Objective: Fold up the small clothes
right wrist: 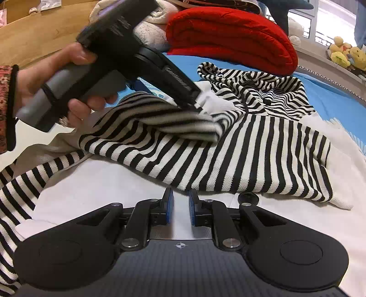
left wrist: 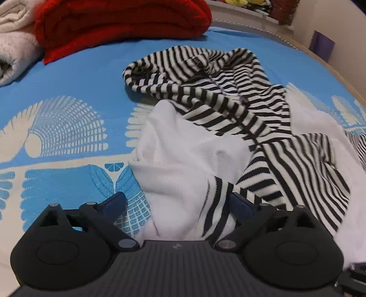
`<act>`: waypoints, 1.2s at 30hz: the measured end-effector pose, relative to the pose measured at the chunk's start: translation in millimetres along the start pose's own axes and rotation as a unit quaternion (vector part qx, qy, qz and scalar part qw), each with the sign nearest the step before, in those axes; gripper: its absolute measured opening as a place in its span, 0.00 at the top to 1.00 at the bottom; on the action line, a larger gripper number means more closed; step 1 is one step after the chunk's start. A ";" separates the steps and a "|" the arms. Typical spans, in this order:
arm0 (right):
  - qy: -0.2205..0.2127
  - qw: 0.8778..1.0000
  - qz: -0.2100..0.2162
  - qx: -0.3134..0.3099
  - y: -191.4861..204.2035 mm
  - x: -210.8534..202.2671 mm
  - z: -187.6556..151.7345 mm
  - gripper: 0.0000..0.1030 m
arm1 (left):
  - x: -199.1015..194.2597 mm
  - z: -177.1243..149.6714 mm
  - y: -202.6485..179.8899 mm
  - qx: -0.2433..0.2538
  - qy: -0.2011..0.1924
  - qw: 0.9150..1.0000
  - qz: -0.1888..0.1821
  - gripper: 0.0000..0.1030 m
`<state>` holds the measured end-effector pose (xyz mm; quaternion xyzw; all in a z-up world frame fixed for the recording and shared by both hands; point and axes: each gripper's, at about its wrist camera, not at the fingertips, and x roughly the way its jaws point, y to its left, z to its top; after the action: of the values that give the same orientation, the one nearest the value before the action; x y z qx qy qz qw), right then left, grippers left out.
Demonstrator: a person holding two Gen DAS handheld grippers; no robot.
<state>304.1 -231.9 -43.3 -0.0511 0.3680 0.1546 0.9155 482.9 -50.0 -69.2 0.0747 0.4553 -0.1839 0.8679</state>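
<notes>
- Lying rumpled on the bed (left wrist: 75, 75), the striped garment (right wrist: 240, 155) needs flattening.
- Left tongs (left wrist: 178, 205) gape wide over a cuff, empty, ready to pinch.
- Right tongs (right wrist: 180, 208), nearly closed, seemingly pin white cloth.

Both pictures are bright and evenly lit, with only soft shadows under the cloth folds. Daylight comes in from a window (right wrist: 320, 20) far on the right. The edges bend round like a bowl. The left gripper (right wrist: 192, 100) and its hand (right wrist: 52, 75) look smeared and blurry. The white cloth (left wrist: 183, 160) glows so bright its weave washes out.
</notes>
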 end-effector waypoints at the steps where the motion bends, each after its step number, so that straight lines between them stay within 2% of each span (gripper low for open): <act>1: 0.000 1.000 0.001 0.001 -0.2 0.0 0.0 0.85 | 0.7 -0.5 2.1 -0.010 -0.004 1.000 -0.004 0.29; 2: 0.000 1.000 0.002 0.002 -0.8 -0.2 0.2 0.85 | -2.3 -0.1 4.4 -0.016 -0.011 1.000 -0.018 0.62; 3: 0.001 1.000 0.002 0.002 -1.2 -0.3 0.2 0.85 | -6.6 1.4 6.9 -0.023 -0.013 0.999 -0.032 0.83; 5: 0.001 1.000 0.003 -0.001 -1.2 -0.2 0.4 0.85 | -20.4 6.4 14.0 -0.038 -0.020 0.998 -0.041 0.87; 7: 0.003 1.000 0.002 -0.004 -0.8 0.0 0.5 0.85 | -34.5 11.9 22.7 -0.039 -0.036 0.998 -0.043 0.88; 9: 0.004 1.000 0.003 -0.002 -1.1 0.0 0.8 0.85 | -42.3 18.0 38.1 -0.061 -0.036 0.996 -0.049 0.88; 12: 0.007 1.000 0.004 0.003 -2.1 0.0 1.5 0.85 | -42.5 20.9 71.2 -0.115 -0.032 0.992 -0.032 0.91; 13: 0.009 1.000 0.004 0.004 -2.5 -0.1 1.5 0.85 | -39.4 20.0 84.4 -0.138 -0.025 0.990 -0.026 0.91; 15: 0.010 1.000 0.004 0.008 -3.9 -0.3 2.3 0.85 | -27.9 15.5 112.4 -0.190 -0.006 0.981 -0.038 0.91; 16: 0.011 1.000 0.004 0.012 -4.8 -0.1 2.6 0.85 | -22.3 13.3 118.8 -0.199 0.000 0.979 -0.031 0.91; 19: 0.012 1.000 0.010 0.026 -9.6 -0.1 4.1 0.85 | -10.7 9.6 124.7 -0.210 0.008 0.978 -0.015 0.91; 22: 0.026 0.998 0.027 0.055 -23.8 -4.1 12.1 0.85 | -9.5 9.2 122.2 -0.211 -0.001 0.977 -0.006 0.91; 25: 0.014 0.995 0.006 0.098 -62.0 -21.2 32.1 0.79 | -12.2 9.3 121.1 -0.207 -0.004 0.978 -0.004 0.91; 26: 0.004 0.993 -0.009 0.120 -78.4 -28.3 37.3 0.73 | -12.6 9.8 123.5 -0.213 -0.005 0.977 -0.007 0.90; 28: -0.015 0.984 -0.048 0.168 -113.0 -38.7 41.8 0.72 | -13.6 9.8 127.1 -0.228 -0.007 0.974 0.002 0.84; 30: 0.002 0.982 -0.071 0.177 -135.4 -33.9 35.1 0.72 | -17.8 9.3 130.9 -0.235 -0.012 0.972 0.021 0.67; 31: 0.022 0.981 -0.079 0.176 -143.6 -26.2 26.9 0.72 | -22.2 9.0 132.4 -0.233 -0.015 0.972 0.028 0.62; 33: 0.069 0.978 -0.099 0.170 -153.3 -9.0 7.7 0.73 | -36.4 7.6 132.8 -0.224 -0.022 0.973 0.056 0.34; 34: 0.054 0.981 -0.101 0.159 -153.2 -9.1 0.6 0.73 | -46.5 6.4 131.5 -0.212 -0.031 0.974 0.074 0.29; 36: 0.070 0.982 -0.116 0.135 -148.0 -9.8 8.4 0.73 | -69.9 1.5 125.8 -0.190 -0.059 0.975 0.098 0.19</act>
<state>350.4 -372.7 -33.4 0.0205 0.4400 -0.0076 0.8977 496.6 83.0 -15.9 -0.0585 0.4208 -0.0124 0.9052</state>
